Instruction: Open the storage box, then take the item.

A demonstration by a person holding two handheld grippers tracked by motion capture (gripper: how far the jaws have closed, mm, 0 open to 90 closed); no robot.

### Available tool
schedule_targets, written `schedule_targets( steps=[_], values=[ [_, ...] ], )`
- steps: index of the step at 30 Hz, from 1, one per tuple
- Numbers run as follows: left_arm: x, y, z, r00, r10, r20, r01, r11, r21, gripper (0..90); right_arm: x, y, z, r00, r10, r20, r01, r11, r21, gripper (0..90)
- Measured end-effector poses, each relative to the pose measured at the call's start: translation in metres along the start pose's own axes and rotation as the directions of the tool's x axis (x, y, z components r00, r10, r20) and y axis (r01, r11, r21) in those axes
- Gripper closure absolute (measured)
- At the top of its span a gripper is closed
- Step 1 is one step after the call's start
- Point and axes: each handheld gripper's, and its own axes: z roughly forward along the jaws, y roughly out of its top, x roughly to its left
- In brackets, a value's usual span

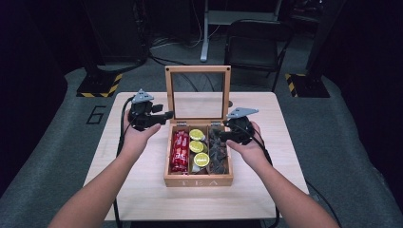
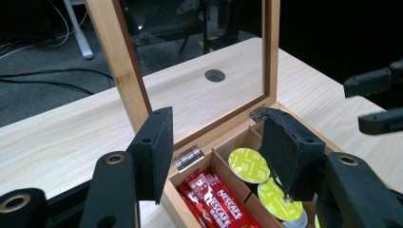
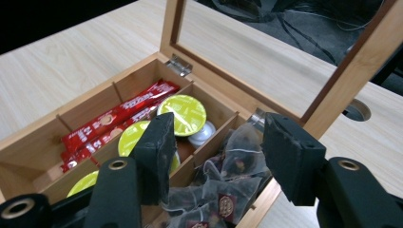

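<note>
Sitting mid-desk (image 1: 142,180): wooden tea box (image 1: 198,180), glass lid (image 1: 197,92) standing upright on its hinges. Holding red sachets (image 1: 179,152) in the left compartment, green-topped capsules (image 1: 198,146) in the middle, dark tea bags (image 1: 219,152) in the right. Hovering just beside the box's left rear corner: left tool (image 1: 164,115), jaws spread, pinching nothing. Hovering over the tea-bag compartment at the right rear corner: right tool (image 1: 225,133), jaws likewise spread and empty, not touching the bags
</note>
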Motion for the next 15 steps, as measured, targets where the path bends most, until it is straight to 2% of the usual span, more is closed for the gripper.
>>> schedule_targets(
  steps=[7, 9, 10, 12, 13, 14, 15],
  values=[
    [0.001, 0.0, -0.003, 1.0, -0.008, 0.001, 0.008, 1.0, -0.006, 44.5, 0.011, -0.001, 0.002, 0.9989, -0.046, -0.008, 0.046, 0.999, -0.001, 43.4],
    [0.002, 0.001, -0.004, 1.0, -0.004, 0.0, 0.004, 0.9999, -0.013, 44.4, 0.013, 0.0, 0.001, 0.9995, -0.03, -0.012, 0.03, 1.0, -0.006, 42.5],
    [0.002, 0.001, -0.004, 1.0, -0.006, 0.0, 0.006, 0.9999, -0.013, 44.1, 0.013, 0.001, 0.001, 0.9991, -0.04, -0.015, 0.04, 0.999, -0.008, 42.2],
    [0.002, 0.0, -0.004, 1.0, -0.005, -0.002, 0.005, 0.9999, -0.009, 44.0, 0.016, 0.0, 0.002, 0.9994, -0.031, -0.015, 0.031, 0.999, -0.01, 42.2],
    [0.002, 0.0, -0.004, 1.0, -0.004, -0.001, 0.004, 1.0, -0.007, 44.0, 0.016, -0.001, 0.002, 0.9988, -0.044, -0.023, 0.044, 0.999, -0.006, 42.2],
    [0.001, 0.0, -0.004, 1.0, -0.003, -0.001, 0.003, 1.0, -0.008, 44.0, 0.018, -0.001, 0.003, 0.9992, -0.034, -0.022, 0.034, 0.999, -0.003, 42.2],
    [0.001, 0.0, -0.004, 1.0, -0.002, -0.001, 0.002, 1.0, -0.01, 44.0, 0.018, -0.002, 0.003, 0.9983, -0.054, -0.025, 0.054, 0.999, -0.004, 42.2]
  ],
)
